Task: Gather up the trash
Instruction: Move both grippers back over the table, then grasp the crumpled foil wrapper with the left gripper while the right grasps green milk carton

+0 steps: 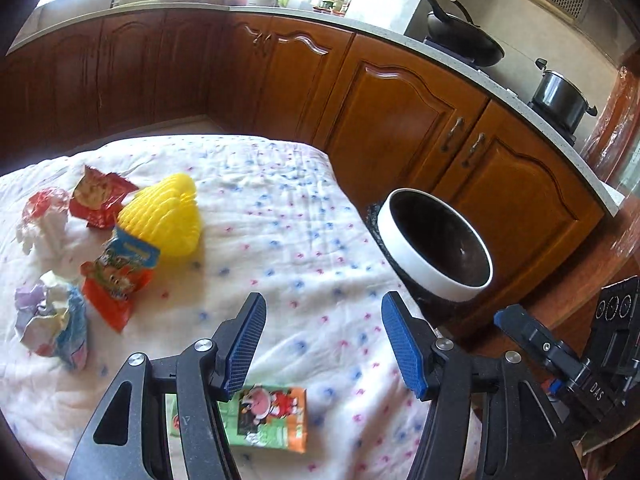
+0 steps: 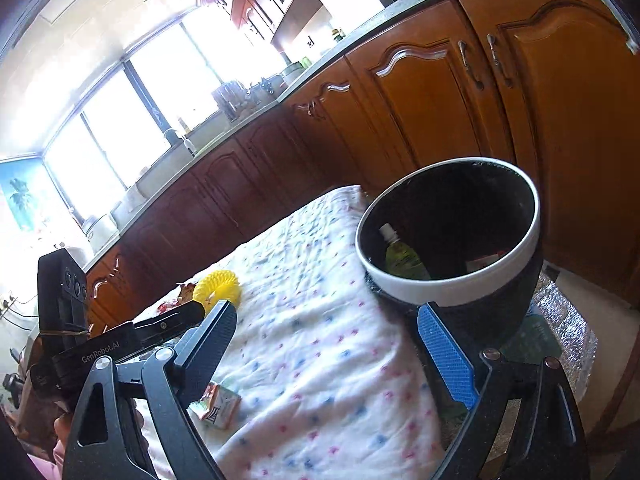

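My left gripper (image 1: pixel 322 344) hangs open over the dotted white cloth (image 1: pixel 280 208), with nothing between its blue pads. A green and orange carton (image 1: pixel 276 416) lies flat just below it. At the left lie a red wrapper (image 1: pixel 98 196), a red and white wrapper (image 1: pixel 40 216), an orange and blue snack bag (image 1: pixel 120 276) and a crumpled wad (image 1: pixel 52 324). My right gripper (image 2: pixel 332 344) is wide open and empty, close to the white-rimmed black bin (image 2: pixel 420 292). In the bin sit a green pouch (image 2: pixel 400 258) and something red (image 2: pixel 484 258).
A yellow honeycomb ball (image 1: pixel 164 216) stands among the wrappers. The bin (image 1: pixel 416 272) stands off the table's right edge, in front of brown cabinet doors (image 1: pixel 400 120). A wok (image 1: pixel 464 36) and a pot (image 1: pixel 560 96) sit on the counter above.
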`<state>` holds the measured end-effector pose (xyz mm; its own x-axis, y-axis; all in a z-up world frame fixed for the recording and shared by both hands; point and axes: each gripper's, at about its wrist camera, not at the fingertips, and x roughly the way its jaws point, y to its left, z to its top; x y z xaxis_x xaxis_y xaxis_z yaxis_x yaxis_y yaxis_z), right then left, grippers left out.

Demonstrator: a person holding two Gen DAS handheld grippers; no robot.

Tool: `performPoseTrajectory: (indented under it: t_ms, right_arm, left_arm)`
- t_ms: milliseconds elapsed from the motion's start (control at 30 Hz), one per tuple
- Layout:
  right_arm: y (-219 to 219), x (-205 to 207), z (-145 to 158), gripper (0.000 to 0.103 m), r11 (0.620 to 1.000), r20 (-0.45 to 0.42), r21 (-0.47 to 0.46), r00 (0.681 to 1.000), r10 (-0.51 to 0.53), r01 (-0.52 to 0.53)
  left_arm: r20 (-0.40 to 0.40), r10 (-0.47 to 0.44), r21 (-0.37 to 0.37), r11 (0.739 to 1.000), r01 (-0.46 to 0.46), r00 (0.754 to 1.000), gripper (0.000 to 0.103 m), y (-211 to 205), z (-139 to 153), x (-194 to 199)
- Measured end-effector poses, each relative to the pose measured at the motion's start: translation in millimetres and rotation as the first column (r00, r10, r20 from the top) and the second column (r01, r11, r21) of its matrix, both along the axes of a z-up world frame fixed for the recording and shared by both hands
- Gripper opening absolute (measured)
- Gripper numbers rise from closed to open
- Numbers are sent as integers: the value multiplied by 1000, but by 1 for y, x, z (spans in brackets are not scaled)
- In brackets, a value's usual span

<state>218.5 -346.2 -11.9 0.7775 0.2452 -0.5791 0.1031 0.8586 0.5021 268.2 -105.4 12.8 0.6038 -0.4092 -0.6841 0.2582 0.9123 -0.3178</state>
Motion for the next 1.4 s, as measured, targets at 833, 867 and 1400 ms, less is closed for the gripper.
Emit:
performPoseTrajectory:
  t_ms: [833, 867, 1400]
  right_arm:
    - [126, -5, -22, 99, 961, -50, -37, 961, 273, -275]
    - [129, -5, -22, 99, 958, -53, -40, 958, 282, -284]
    - [182, 34, -21, 94, 791, -120, -240, 826, 550, -562]
  left_arm:
    - [-20, 251, 6, 968, -251, 968, 60, 132, -4, -72]
    - [-16, 259, 8, 966, -259, 966, 60, 134, -3, -72]
    - [-58, 279, 72, 959, -275, 959, 70, 162, -17, -16]
